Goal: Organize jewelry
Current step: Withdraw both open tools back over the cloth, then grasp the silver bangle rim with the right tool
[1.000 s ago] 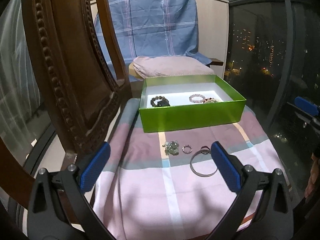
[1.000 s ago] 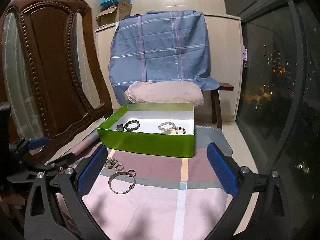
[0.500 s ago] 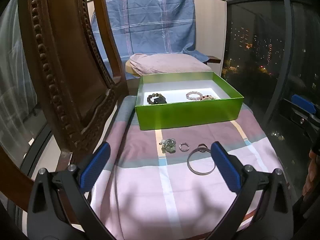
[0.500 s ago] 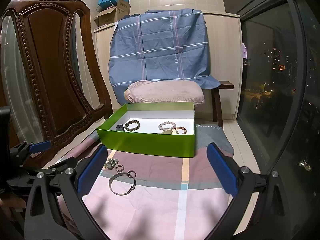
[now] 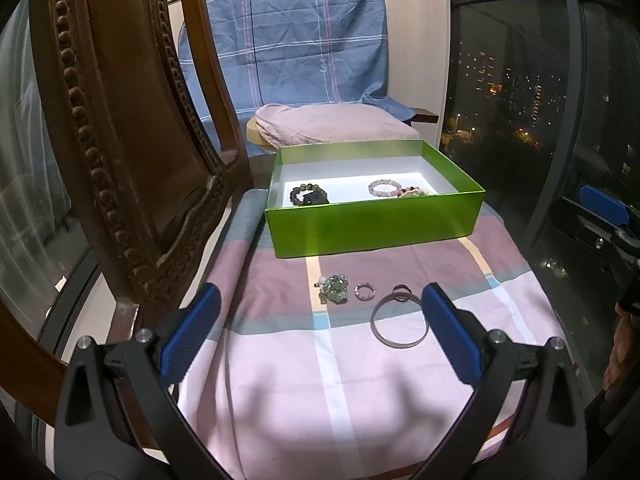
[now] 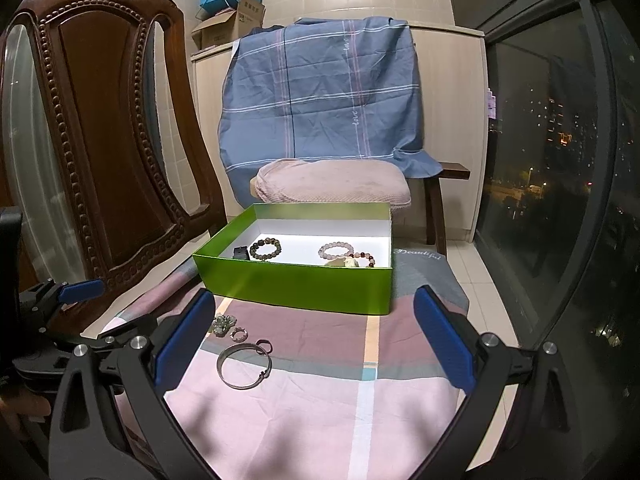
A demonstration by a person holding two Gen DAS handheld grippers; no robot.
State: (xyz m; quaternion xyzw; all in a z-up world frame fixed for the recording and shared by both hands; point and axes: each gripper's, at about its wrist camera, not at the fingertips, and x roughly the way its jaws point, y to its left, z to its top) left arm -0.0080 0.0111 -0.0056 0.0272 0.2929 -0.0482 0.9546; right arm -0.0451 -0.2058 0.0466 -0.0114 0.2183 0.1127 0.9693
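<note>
A silver bangle (image 5: 398, 322) lies on the checked cloth (image 5: 360, 380) in front of the green box (image 5: 376, 226), touching a dark ring (image 5: 401, 289); just beside it sit a small beaded ring (image 5: 364, 291) and a green bead cluster (image 5: 333, 290); inside the box rest a dark bead bracelet (image 5: 306, 193) and a pink bead bracelet (image 5: 384, 188); the left gripper (image 5: 320, 332) and right gripper (image 6: 316, 340) hover above the cloth, jaws spread wide, holding nothing; a carved wooden chair (image 6: 100, 140) stands at the left.
</note>
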